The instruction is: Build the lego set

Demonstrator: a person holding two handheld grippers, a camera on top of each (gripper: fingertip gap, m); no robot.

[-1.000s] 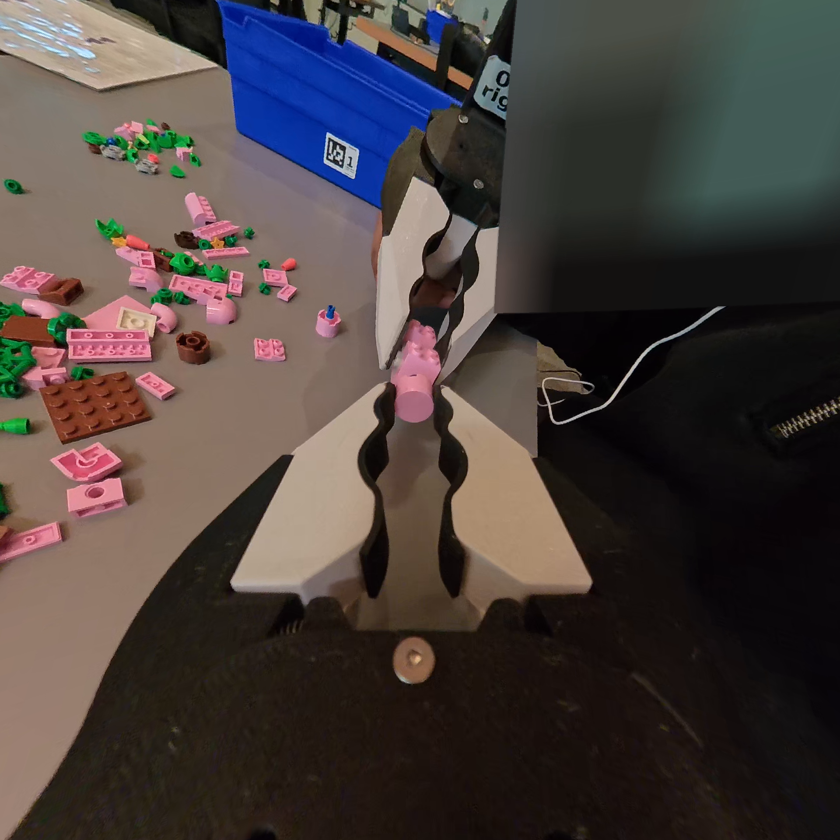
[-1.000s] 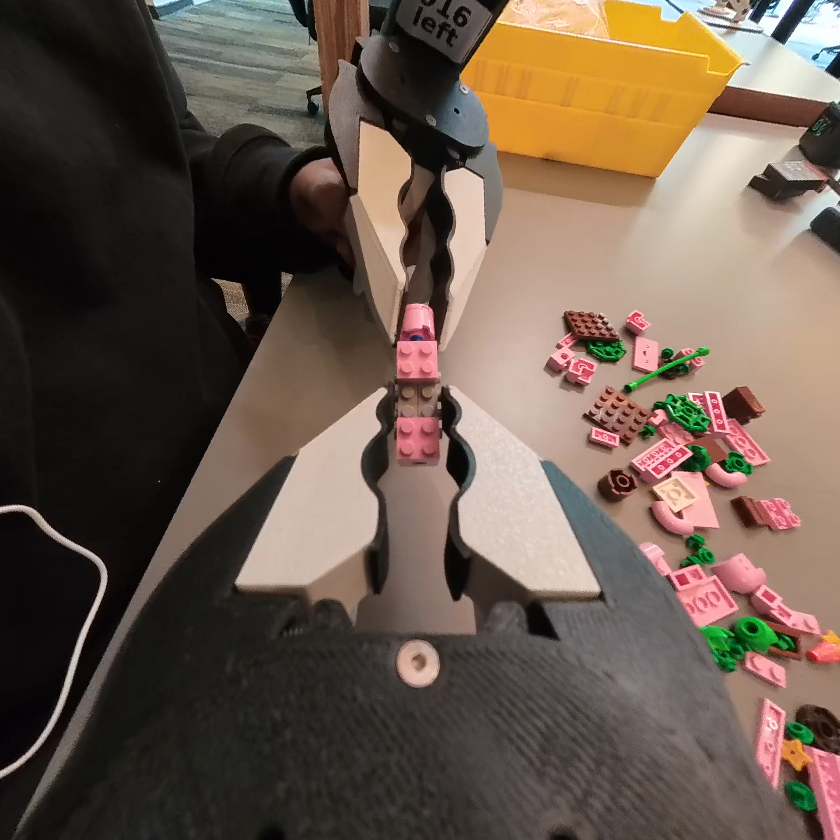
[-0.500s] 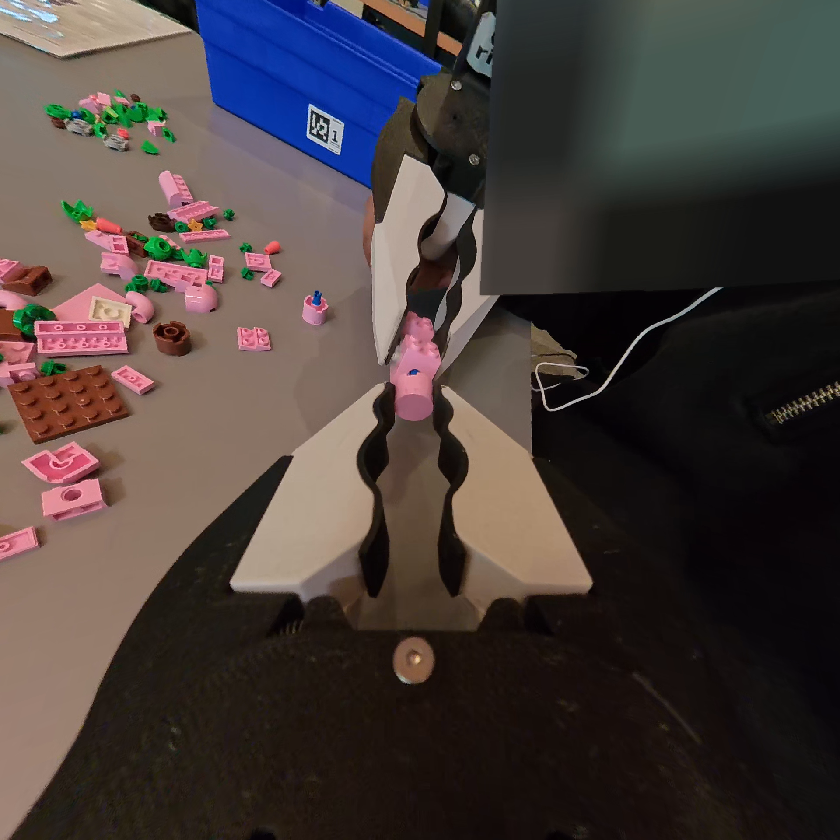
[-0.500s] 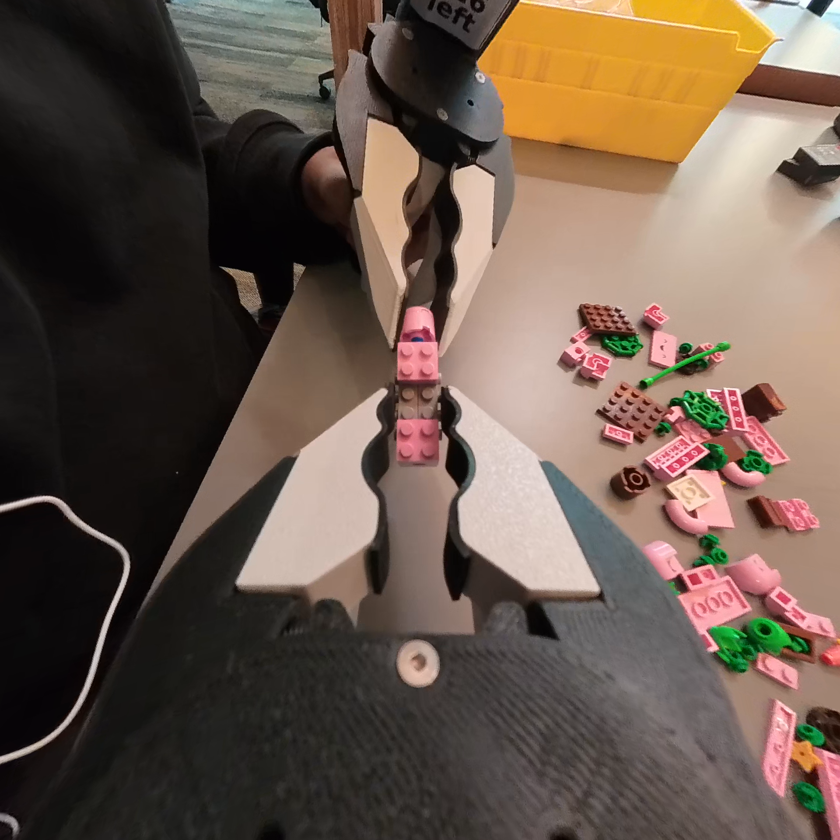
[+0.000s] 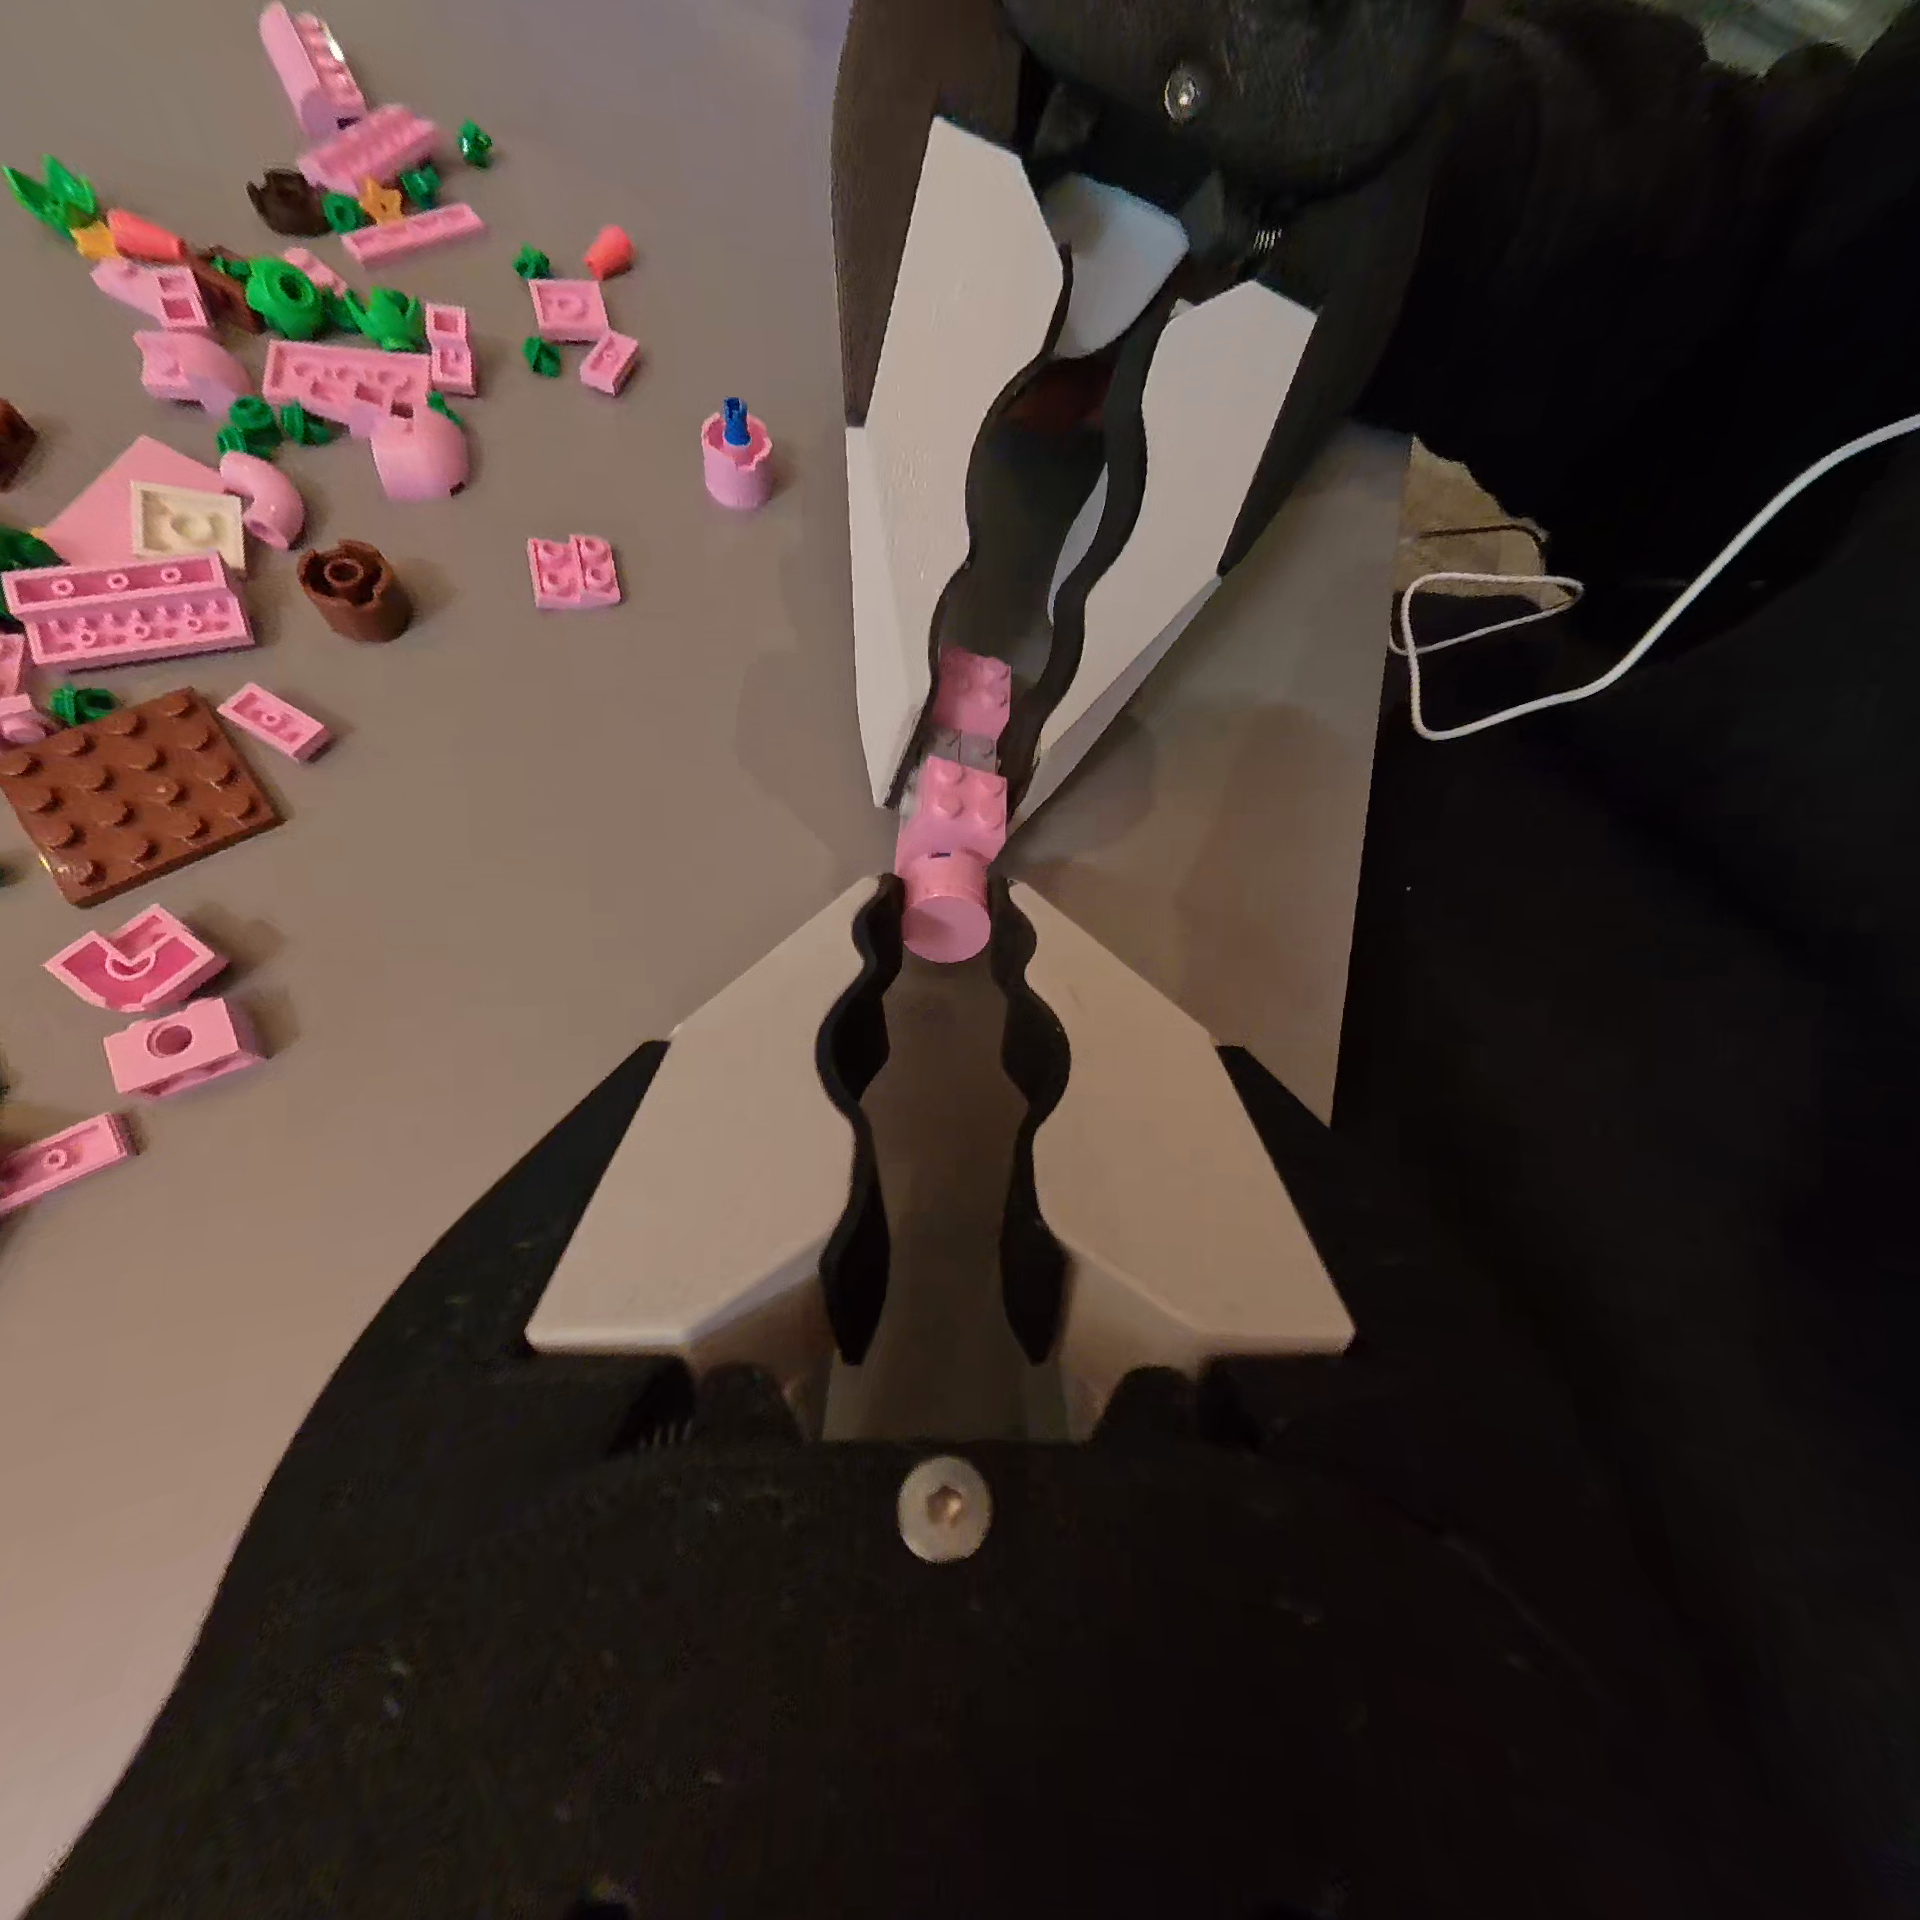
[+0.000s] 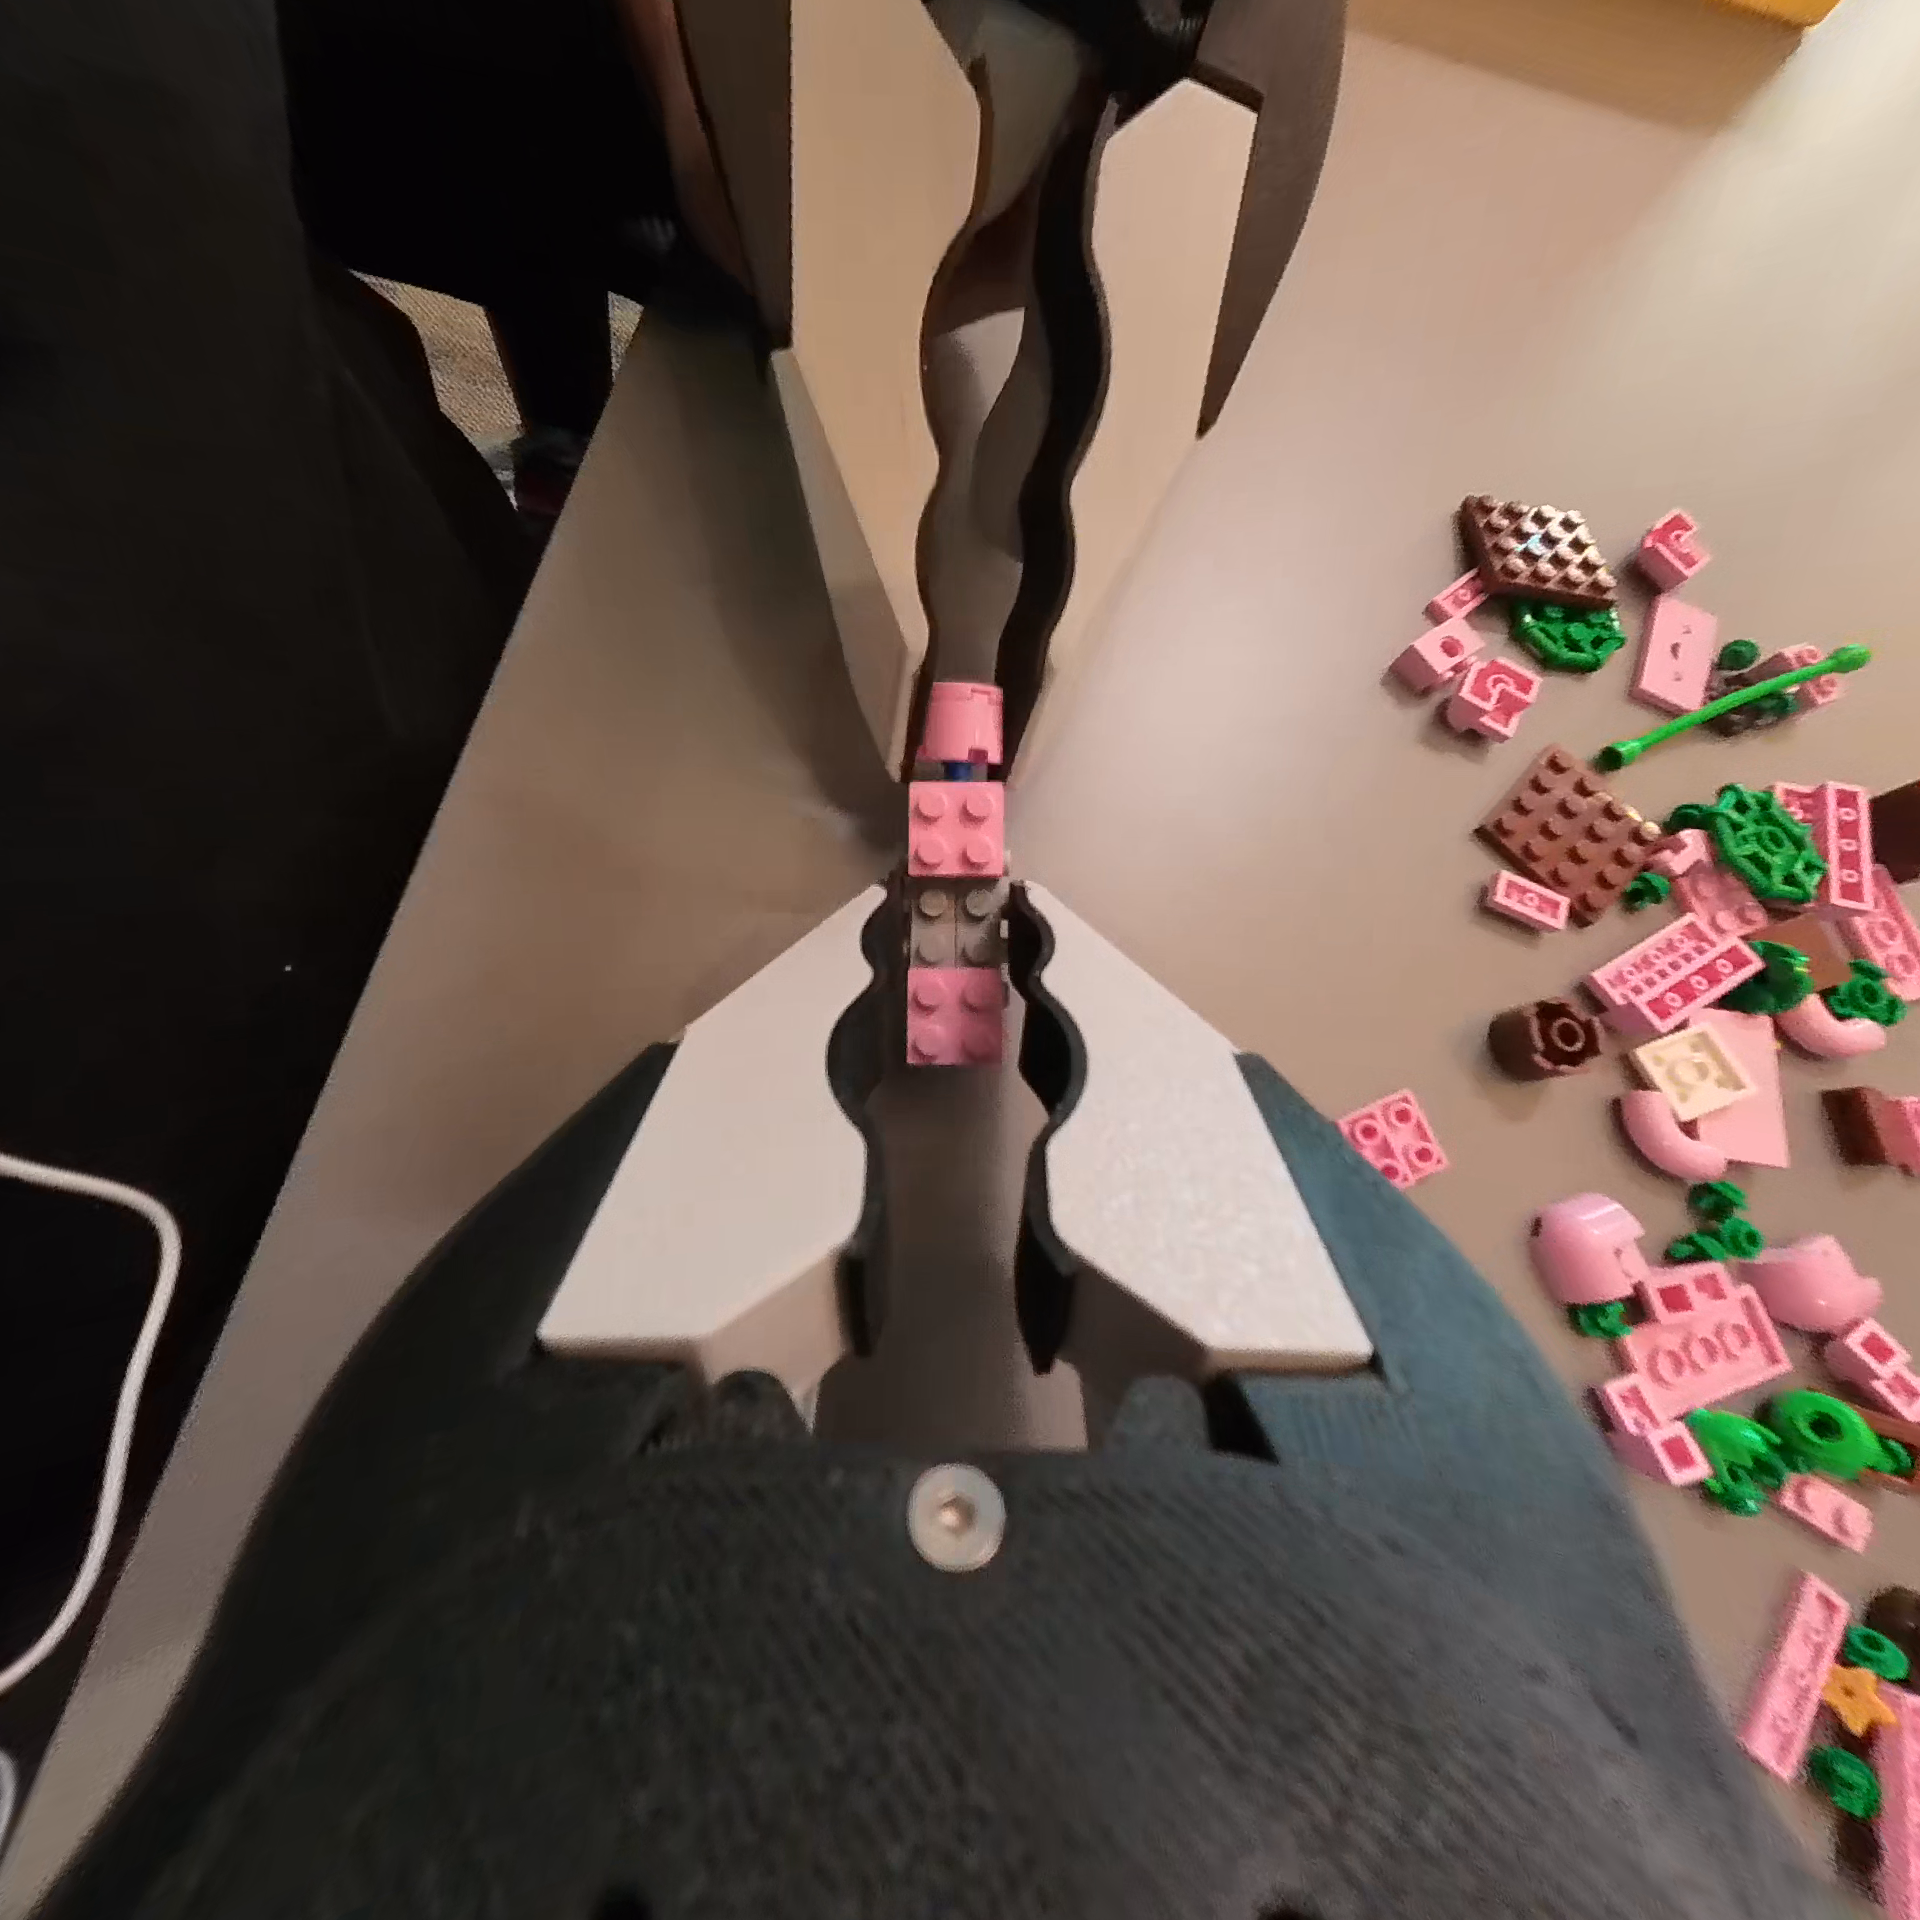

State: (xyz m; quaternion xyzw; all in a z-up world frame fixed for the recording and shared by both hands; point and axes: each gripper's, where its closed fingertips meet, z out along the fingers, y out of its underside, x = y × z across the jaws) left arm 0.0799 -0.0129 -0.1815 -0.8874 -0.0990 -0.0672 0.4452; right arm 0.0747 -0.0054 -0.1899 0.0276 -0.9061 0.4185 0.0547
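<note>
My two claws meet tip to tip above surface [image 5: 582, 810] edge. Right claw [image 6: 951, 914] grips assembly [image 6: 956, 935]: two pink bricks, one grey between. Left claw [image 5: 943, 904] pinches one pink cylinder [image 5: 943, 902] at its end. Two brown plates [image 6: 1564, 831] among loose pieces.

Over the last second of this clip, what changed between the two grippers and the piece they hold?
The two grippers closed in on each other: the left gripper pushed its pink round lego piece nearer the pink and grey brick stack held by the right gripper, and the blue peg between them shows less. Both views tilted downward, so the bins dropped from sight. Both grips and the loose bricks on the grey table stayed as they were.
</note>
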